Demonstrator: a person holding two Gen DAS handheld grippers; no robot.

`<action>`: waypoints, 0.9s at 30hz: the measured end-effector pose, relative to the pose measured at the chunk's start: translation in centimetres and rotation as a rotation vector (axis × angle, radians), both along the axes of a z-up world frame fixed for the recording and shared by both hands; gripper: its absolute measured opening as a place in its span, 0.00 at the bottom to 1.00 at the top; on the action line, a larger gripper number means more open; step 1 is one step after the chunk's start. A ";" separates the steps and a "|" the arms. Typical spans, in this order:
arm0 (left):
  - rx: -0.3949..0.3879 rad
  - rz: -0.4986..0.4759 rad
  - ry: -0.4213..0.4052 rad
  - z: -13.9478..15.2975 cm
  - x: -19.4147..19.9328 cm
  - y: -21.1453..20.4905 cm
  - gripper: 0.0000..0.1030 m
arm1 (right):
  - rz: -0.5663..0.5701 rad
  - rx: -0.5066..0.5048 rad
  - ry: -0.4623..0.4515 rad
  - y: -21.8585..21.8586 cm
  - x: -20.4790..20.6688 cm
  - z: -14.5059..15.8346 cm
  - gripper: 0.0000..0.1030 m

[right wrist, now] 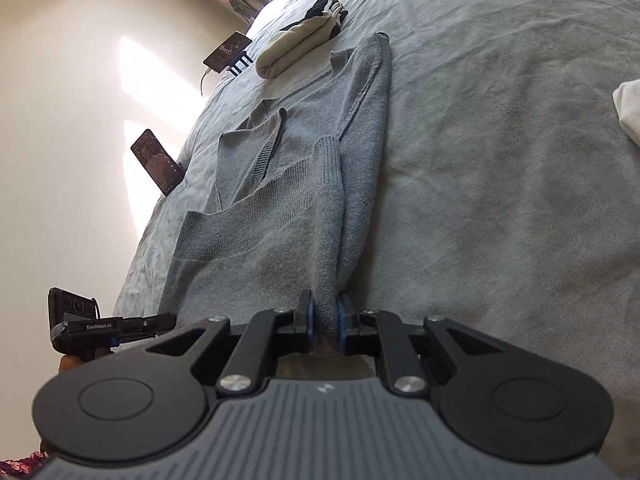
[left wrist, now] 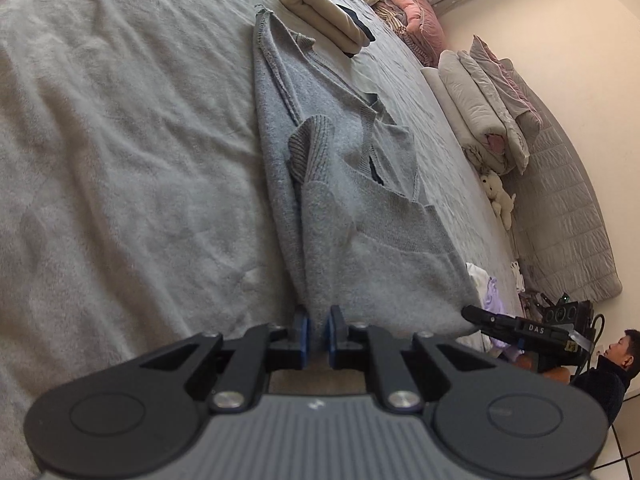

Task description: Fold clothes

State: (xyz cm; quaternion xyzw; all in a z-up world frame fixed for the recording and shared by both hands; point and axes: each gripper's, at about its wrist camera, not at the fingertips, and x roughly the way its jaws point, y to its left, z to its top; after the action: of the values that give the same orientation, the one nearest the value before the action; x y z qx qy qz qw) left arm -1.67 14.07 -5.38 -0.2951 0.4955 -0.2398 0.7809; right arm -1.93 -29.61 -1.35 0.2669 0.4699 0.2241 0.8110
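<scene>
The grey sweater (left wrist: 360, 216) lies lengthwise on the bed (left wrist: 120, 160), its near hem clenched in the left tongs (left wrist: 317, 330) and right tongs (right wrist: 327, 322); both corners are best lifted level — and carried forward together.

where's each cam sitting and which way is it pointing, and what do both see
Left wrist: on the left gripper, looking down along its jaws, shut on the grey sweater's edge, up the bed; the right gripper shows at right.
Right wrist: on the right gripper, jaws shut on the grey sweater; the left gripper shows at left.
Shared: the sweater, the bed, the folded beige garment.
</scene>
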 end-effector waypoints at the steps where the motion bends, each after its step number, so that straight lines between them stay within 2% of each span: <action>1: -0.009 0.006 0.005 -0.4 0.1 0.0 0.11 | -0.001 -0.008 0.009 0.2 0.1 -0.3 0.16; 3: -0.020 0.004 -0.001 -0.3 0.1 0.1 0.14 | -0.003 -0.025 0.024 0.6 0.4 -1.0 0.20; 5: -0.024 -0.024 -0.017 0.3 0.2 -0.1 0.28 | 0.005 -0.042 0.010 0.7 0.5 -0.6 0.25; 6: -0.024 -0.035 -0.031 0.7 0.3 -0.1 0.39 | 0.008 -0.050 0.001 0.7 0.6 -0.3 0.31; 8: 0.011 -0.040 -0.079 1.7 0.4 -0.5 0.44 | -0.007 -0.081 -0.029 0.7 0.6 0.4 0.38; 12: 0.129 -0.009 -0.196 3.3 1.1 -1.1 0.44 | -0.055 -0.179 -0.118 0.8 0.9 1.4 0.39; 17: 0.189 0.023 -0.321 4.2 3.0 -2.4 0.44 | -0.071 -0.194 -0.208 2.0 2.1 1.6 0.39; 21: 0.255 0.036 -0.359 3.9 5.1 -3.8 0.42 | -0.093 -0.212 -0.239 3.3 3.8 1.1 0.39; 24: 0.340 0.037 -0.378 3.3 5.6 -5.2 0.32 | -0.110 -0.209 -0.254 4.0 4.6 0.5 0.39; 27: 0.441 -0.009 -0.440 3.0 5.0 -6.8 0.20 | -0.116 -0.210 -0.259 4.5 5.0 -0.5 0.39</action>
State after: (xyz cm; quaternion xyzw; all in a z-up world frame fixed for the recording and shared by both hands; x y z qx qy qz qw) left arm 3.32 7.31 -2.34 -0.0575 0.3558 -0.1881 0.9136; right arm 3.08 -25.10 -1.85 0.1762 0.3663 0.1591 0.8997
